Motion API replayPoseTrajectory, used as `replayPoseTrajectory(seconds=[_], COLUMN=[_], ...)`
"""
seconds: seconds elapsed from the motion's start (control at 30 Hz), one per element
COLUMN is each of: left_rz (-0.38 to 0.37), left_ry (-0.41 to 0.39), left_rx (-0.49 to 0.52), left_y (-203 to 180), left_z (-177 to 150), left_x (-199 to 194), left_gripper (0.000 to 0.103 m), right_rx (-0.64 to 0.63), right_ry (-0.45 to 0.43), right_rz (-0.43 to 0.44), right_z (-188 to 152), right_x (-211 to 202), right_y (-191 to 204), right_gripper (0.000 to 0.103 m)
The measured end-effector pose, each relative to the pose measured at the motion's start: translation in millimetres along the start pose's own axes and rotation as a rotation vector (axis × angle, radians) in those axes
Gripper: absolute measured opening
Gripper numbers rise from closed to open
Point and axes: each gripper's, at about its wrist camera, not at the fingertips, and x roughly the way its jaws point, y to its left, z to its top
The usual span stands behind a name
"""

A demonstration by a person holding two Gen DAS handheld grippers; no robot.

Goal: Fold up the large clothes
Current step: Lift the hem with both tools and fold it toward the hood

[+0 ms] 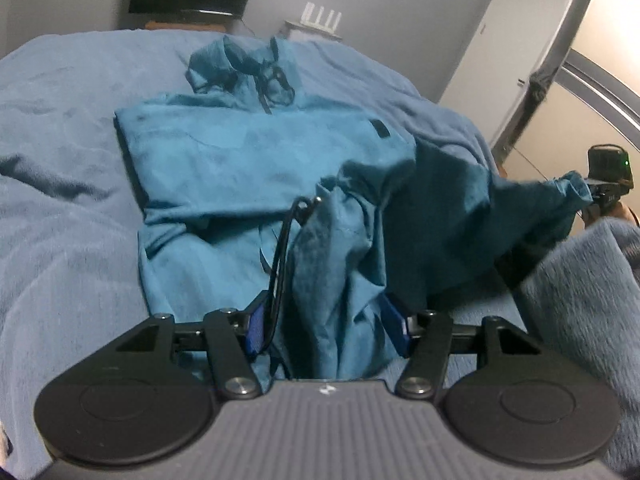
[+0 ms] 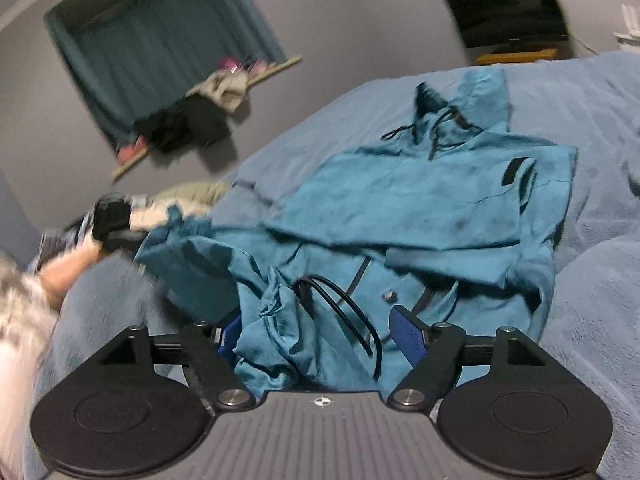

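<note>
Both pairs of jaws grip bunched hem cloth of the teal hoodie (image 1: pixel 248 160) on the bed (image 1: pixel 60 240) — left gripper (image 1: pixel 328 320), right gripper (image 2: pixel 320 336) — and we judge the sleeves folded in, the bottom-to-top fold still ahead.

One teal hooded jacket (image 1: pixel 256 168) lies on one bed (image 1: pixel 60 240) under one blue blanket (image 2: pixel 600 320). It bears one black chest patch (image 1: pixel 381 128) and one black drawcord loop (image 2: pixel 340 304) at the hem. Two tongs are in play: the left tongs (image 1: pixel 328 320) and the right tongs (image 2: pixel 320 332), each with two blue pads. One dark television (image 2: pixel 508 8) hangs on the wall, and one curtained window (image 2: pixel 168 40) shows.
</note>
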Motion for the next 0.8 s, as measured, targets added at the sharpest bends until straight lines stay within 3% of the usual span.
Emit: replayPoseTrajectory(seconds=[0.23,0.37,0.5,0.6,0.63,0.8], left_rz=[-0.003,0.027,0.073,0.099,0.103,0.149], left_ry=[-0.011,-0.005,-0.016,-0.038,-0.047,-0.097], left_rx=[0.019,0.036,0.014,0.011,0.013,0.075], left_y=[-3.4,-5.4,-6.0,-9.4,-10.8,-18.1], left_z=[-7.5,-6.2,-6.4,-7.5,-8.4,6.8], left_x=[-6.7,-3.3,2.1,1.6,1.2,6.7], left_gripper=[0.061,0.059,0.05,0.046,0.04,0.022], right_rx=[-0.066,-0.13,-0.184,-0.158,-0.146,-0.125], right_ry=[0.015,0.051,0.067,0.015,-0.006,-0.091], right_rz=[0.034,-0.071,-0.173,-0.235,-0.245,-0.297], right_z=[-18.8,-28.6,-34.2,-36.5,-36.1,-21.0], right_x=[-36.4,-32.2,-12.0,-5.7,-5.3,-0.8], right_y=[24.2,34.0,40.4,38.3,36.4,30.6], right_gripper=[0.099,0.098,0.067,0.046,0.033,0.017])
